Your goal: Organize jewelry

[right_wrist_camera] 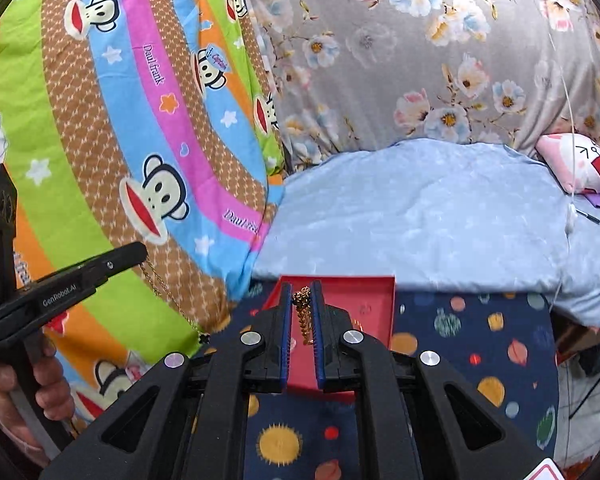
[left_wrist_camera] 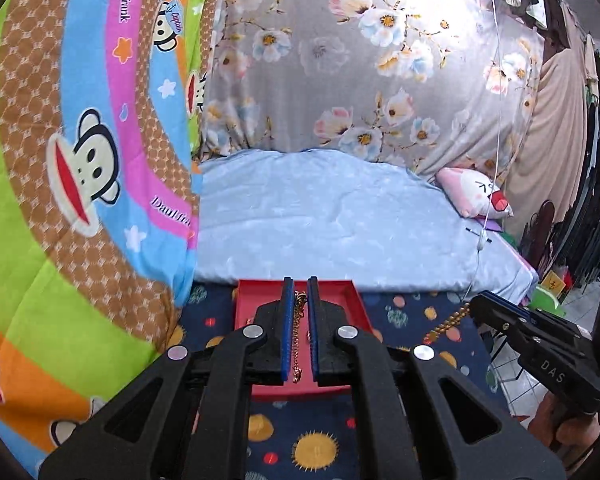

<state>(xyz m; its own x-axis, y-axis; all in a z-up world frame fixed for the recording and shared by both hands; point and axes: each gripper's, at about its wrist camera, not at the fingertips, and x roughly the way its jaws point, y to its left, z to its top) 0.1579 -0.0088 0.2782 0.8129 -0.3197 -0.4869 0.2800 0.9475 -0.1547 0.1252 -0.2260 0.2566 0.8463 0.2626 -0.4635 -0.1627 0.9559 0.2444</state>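
Shiny gold chain necklace (right_wrist_camera: 303, 312). Flat red cardboard tray (right_wrist_camera: 364, 300). Dark blue planet-and-sun cloth (right_wrist_camera: 480, 344). Plain light blue sheet (left_wrist_camera: 320, 216). Grey flower-print cloth (left_wrist_camera: 340, 60). Rainbow-striped monkey-face blanket (left_wrist_camera: 80, 160).

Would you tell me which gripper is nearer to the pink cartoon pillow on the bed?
Right. The right gripper hangs right of the red tray, below the pillow in the left wrist view; the left gripper is further left, over the tray. Each grips a gold chain.

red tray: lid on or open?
Open. The red tray shows its bare inner floor and raised walls on the planet-print cloth, with no lid over it. Whether other jewelry lies inside: cannot tell.
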